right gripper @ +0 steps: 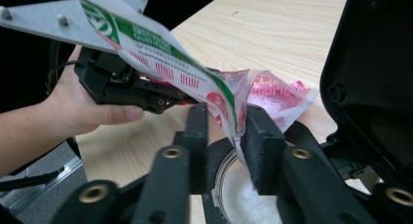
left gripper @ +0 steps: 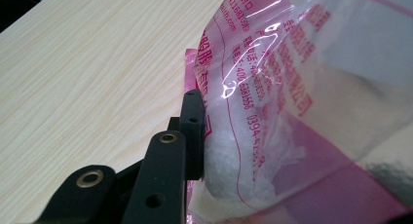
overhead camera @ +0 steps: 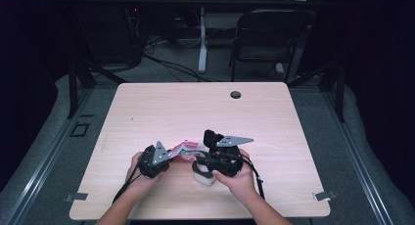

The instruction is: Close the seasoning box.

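A: State the position of the plastic bag [overhead camera: 188, 150].

B: It hangs just above the bench [overhead camera: 274, 117], near its front edge, between the two hand-held grippers. It is clear film with red print; in the right gripper view a green-and-white printed strip [right gripper: 160, 41] runs along its upper edge.

A: Left hand-held gripper [overhead camera: 155, 160]?

B: Pinching the bag. In the left gripper view one black jaw presses flat against the film, with white powder [left gripper: 229, 156] behind it.

A: Right hand-held gripper [right gripper: 229, 136]?

B: Jaws parted. The bag's lower edge hangs between the pads; the left pad stands clear of it. A white-filled round container [right gripper: 243, 195] sits directly below the jaws.
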Motion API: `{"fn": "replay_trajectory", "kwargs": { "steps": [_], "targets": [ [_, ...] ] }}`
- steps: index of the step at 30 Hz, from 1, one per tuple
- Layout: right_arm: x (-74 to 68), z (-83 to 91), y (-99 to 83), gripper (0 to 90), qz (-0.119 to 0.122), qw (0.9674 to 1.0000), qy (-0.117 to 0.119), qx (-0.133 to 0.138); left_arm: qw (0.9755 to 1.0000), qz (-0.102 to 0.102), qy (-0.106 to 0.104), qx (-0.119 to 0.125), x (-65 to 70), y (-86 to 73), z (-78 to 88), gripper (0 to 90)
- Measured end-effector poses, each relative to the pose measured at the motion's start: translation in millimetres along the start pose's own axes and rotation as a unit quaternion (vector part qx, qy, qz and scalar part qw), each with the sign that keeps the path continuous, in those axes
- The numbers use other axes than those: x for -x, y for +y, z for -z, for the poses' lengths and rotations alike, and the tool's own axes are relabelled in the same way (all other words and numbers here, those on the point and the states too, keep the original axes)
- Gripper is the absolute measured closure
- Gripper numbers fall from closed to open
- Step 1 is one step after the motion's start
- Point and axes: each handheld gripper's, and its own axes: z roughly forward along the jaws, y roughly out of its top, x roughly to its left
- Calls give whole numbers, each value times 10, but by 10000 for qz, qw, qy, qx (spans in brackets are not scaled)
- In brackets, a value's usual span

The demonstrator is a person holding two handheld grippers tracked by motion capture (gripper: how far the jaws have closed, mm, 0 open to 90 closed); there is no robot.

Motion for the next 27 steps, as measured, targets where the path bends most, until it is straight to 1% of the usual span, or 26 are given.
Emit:
{"fn": "replay_trajectory", "kwargs": {
  "steps": [2, 5, 8, 13, 15, 17, 20, 22, 25, 27],
  "targets": [
    [-3, 10, 4, 691, -5, 10000, 7, 49, 10000, 13, -25, -9, -9, -1, 1, 737],
    [-7, 30, 11, 653, 4, 9999, -20, 128, 9999, 87, -64, -5, -27, -8, 2, 738],
    [-4, 46, 18, 633, 2, 9998, -46, 183, 9997, 210, -134, 18, -53, -20, 0, 738],
    [-4, 81, 36, 588, 50, 9996, -82, 283, 9992, 356, -197, 42, -86, -32, -3, 739],
    [1, 91, 37, 584, 25, 9994, -106, 322, 9987, 433, -251, 48, -105, -37, -2, 739],
    [9, 109, 40, 581, 53, 9995, -141, 293, 9983, 516, -272, 57, -123, -42, -3, 739],
    [14, 118, 39, 578, 30, 9993, -153, 333, 9971, 669, -347, 86, -158, -56, -2, 739],
    [16, 120, 38, 577, 31, 9993, -163, 323, 9964, 768, -350, 115, -176, -65, -3, 740],
    [23, 122, 34, 577, 43, 9994, -176, 300, 9955, 859, -379, 109, -200, -72, 0, 741],
    [25, 118, 27, 577, 4, 9992, -198, 333, 9953, 885, -384, 117, -208, -74, 1, 741]
  ]
}}
